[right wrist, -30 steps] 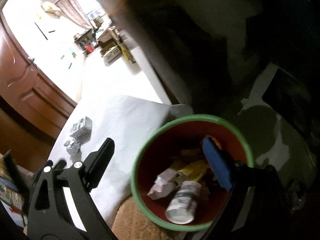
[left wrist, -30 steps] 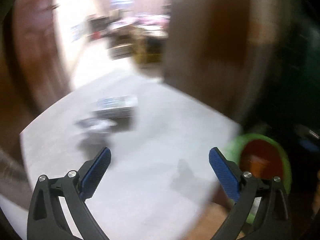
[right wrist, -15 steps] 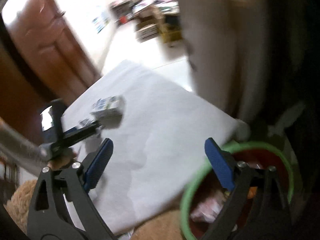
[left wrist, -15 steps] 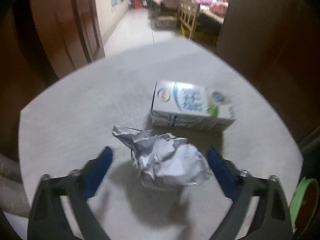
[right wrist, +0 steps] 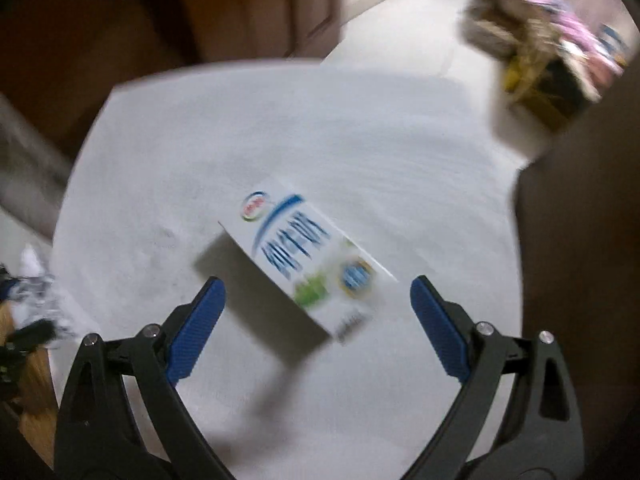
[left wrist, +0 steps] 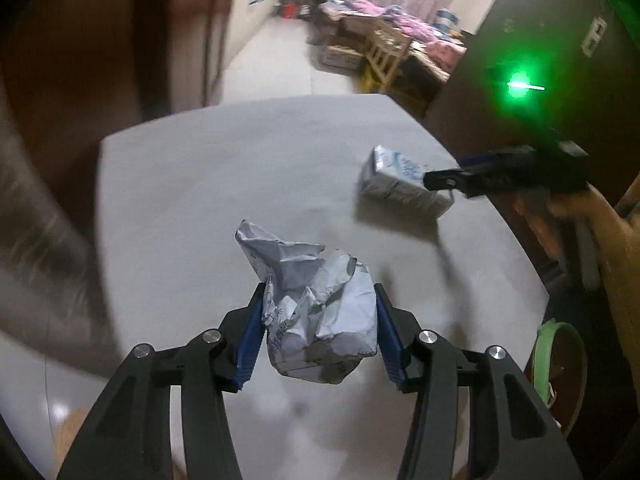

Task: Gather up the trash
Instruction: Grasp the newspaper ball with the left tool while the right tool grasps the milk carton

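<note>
My left gripper [left wrist: 318, 320] is shut on a crumpled white paper ball [left wrist: 316, 312], held just above the white table [left wrist: 200, 184]. A white milk carton with blue print [right wrist: 308, 260] lies on its side on the table. My right gripper [right wrist: 316, 316] is open, hovering over the carton with one pad on each side of its near end. In the left wrist view the carton [left wrist: 396, 184] lies to the far right with the right gripper [left wrist: 456, 180] reaching over it. The paper ball also shows at the left edge of the right wrist view [right wrist: 36, 292].
A red trash bin with a green rim [left wrist: 560, 364] stands beside the table at the right. A brown door [left wrist: 100, 40] and a dark cabinet [left wrist: 540, 80] flank the table. A cluttered room with a wooden chair [left wrist: 384, 52] lies beyond.
My left gripper closed on the paper ball and lifted it slightly. My right gripper swung away from the bin and came over the milk carton.
</note>
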